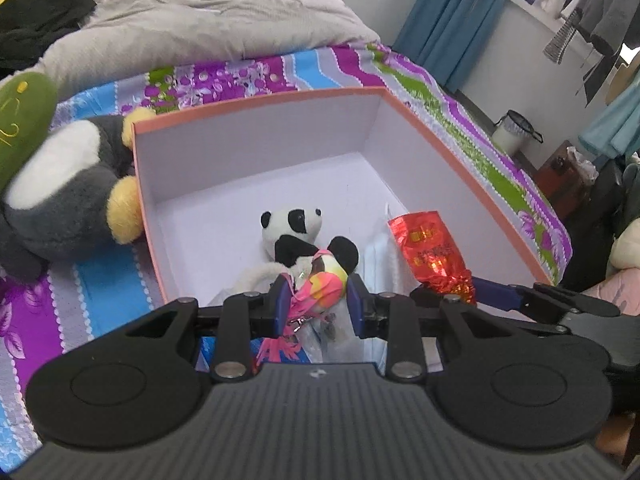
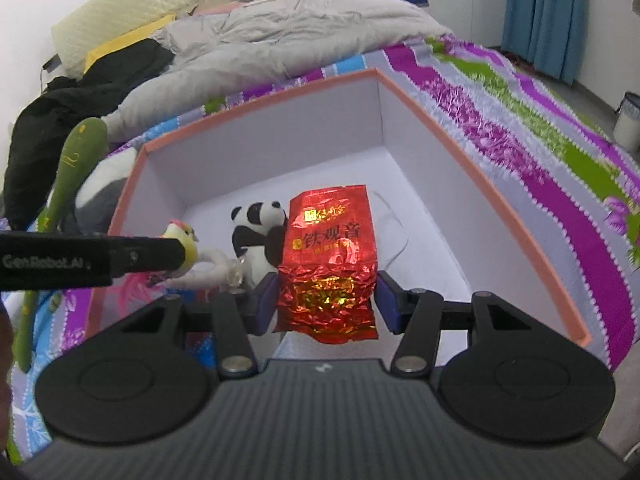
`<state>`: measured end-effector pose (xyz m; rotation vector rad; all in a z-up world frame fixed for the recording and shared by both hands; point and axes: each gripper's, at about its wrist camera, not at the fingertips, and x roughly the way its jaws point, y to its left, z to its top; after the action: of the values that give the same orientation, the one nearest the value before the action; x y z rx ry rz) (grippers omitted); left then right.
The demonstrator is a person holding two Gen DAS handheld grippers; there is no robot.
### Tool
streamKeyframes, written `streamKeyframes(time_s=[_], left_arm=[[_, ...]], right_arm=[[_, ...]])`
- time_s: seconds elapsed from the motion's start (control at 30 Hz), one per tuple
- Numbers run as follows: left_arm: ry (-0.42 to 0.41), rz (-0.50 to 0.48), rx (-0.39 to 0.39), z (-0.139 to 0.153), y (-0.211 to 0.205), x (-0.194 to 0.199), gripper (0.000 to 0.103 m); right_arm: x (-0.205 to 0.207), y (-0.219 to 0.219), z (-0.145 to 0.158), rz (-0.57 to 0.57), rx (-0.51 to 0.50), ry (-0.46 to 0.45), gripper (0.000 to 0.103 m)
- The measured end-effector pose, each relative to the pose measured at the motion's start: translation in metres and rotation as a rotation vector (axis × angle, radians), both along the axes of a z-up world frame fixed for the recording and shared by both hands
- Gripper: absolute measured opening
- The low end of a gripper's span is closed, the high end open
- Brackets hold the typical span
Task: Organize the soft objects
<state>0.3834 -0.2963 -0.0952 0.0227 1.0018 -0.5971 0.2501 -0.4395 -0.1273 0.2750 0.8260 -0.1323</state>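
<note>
An open box with an orange rim [image 1: 460,152] and white inside sits on the bed; it also shows in the right wrist view [image 2: 472,164]. A small panda plush [image 1: 294,236] lies inside it [image 2: 260,236]. My left gripper [image 1: 316,296] is shut on a pink and yellow bird toy [image 1: 326,284] at the box's near edge; the toy [image 2: 184,240] shows beside the left finger. My right gripper [image 2: 326,298] is shut on a red foil tea packet [image 2: 328,256] held over the box; the packet also shows in the left wrist view [image 1: 434,254].
A large grey, white and yellow penguin plush [image 1: 68,184] and a green plush [image 1: 20,120] lie left of the box on the striped bedspread [image 2: 540,128]. A grey quilt [image 1: 208,16] and black clothes [image 2: 80,92] lie behind. A white bin [image 1: 512,130] stands on the floor.
</note>
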Motion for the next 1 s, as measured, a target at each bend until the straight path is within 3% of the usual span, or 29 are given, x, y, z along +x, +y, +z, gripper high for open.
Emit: streamKeyframes(time_s=[0.07, 0.17, 0.23, 0.43, 0.63, 0.87, 1.0], left_arm=[[-0.004, 0.003, 0.01, -0.003, -0.001, 0.002, 0.037], [-0.001, 0.01, 0.013, -0.003, 0.003, 0.003, 0.049], [-0.012, 0.011, 0.009, 0.002, 0.006, 0.002, 0.049], [-0.076, 0.015, -0.005, 0.034, 0.019, -0.011, 0.049], [-0.184, -0.002, -0.031, 0.088, 0.037, -0.042, 0.049], [-0.307, -0.013, -0.115, 0.157, 0.071, -0.091, 0.049], [-0.367, -0.033, -0.156, 0.189, 0.093, -0.125, 0.049]], right_arm=[[0.002, -0.002, -0.005, -0.006, 0.014, 0.009, 0.055], [0.003, -0.004, -0.009, -0.015, 0.02, 0.015, 0.058], [0.004, -0.006, -0.009, -0.017, 0.03, 0.018, 0.065], [-0.004, -0.009, 0.01, -0.041, 0.054, -0.031, 0.065], [-0.029, -0.003, 0.064, -0.057, 0.031, -0.151, 0.065], [-0.074, 0.017, 0.135, -0.071, -0.033, -0.306, 0.065], [-0.105, 0.033, 0.162, -0.081, -0.056, -0.368, 0.065]])
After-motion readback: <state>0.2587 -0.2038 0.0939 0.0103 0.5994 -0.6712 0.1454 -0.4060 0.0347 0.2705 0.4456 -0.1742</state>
